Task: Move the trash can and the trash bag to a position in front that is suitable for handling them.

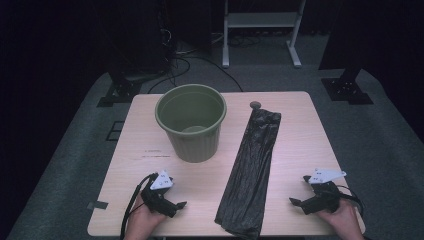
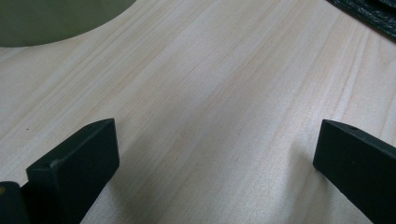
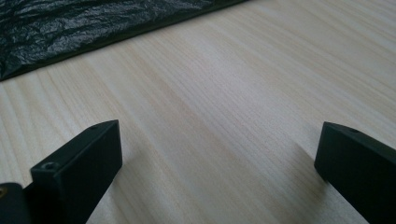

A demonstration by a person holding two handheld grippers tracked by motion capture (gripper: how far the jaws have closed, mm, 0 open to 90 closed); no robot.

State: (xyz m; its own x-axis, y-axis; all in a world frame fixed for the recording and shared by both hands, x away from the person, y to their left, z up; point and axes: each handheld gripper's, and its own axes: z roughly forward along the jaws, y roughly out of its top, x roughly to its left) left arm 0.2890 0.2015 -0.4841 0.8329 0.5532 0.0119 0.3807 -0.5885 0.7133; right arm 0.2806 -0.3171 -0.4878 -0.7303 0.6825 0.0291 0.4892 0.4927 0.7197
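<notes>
Black bag between parted tongs, unlabelled

The high view looks forward and down over the whole desk. Both gripper views skim its wood closely, each catching the black bag's edge.

Each black tool has squared jaws, a white marked plate and a trailing black cable.
</notes>
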